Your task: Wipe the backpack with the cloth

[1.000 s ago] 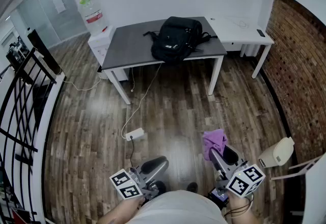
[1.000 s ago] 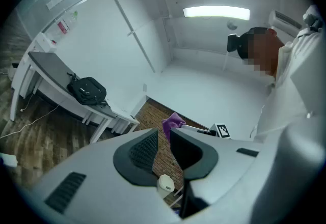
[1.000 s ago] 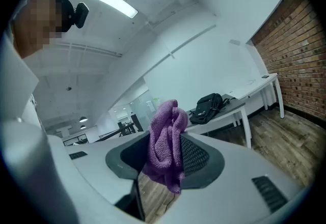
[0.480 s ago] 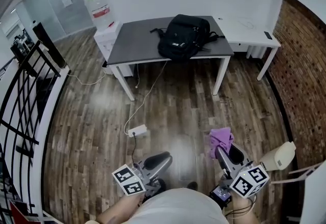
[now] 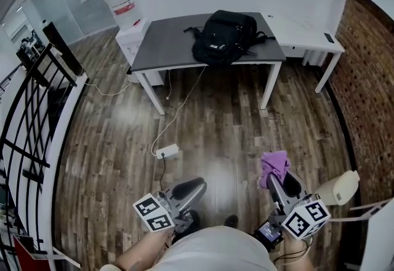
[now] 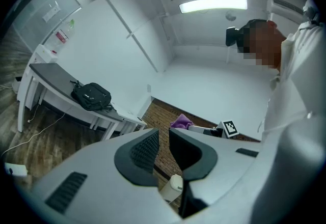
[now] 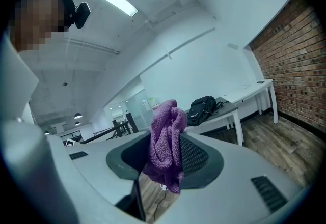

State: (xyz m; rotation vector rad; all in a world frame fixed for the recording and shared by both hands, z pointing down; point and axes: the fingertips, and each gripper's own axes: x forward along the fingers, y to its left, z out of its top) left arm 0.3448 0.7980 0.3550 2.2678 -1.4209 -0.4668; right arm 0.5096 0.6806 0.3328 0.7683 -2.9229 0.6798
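Cloth clamped in right gripper jaws; backpack well apart on table; left gripper jaws narrow, empty.

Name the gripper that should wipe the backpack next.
Right. The right gripper is clamped on the purple cloth; the left gripper holds nothing, its jaws slightly apart. The backpack lies on the grey table, far from both.
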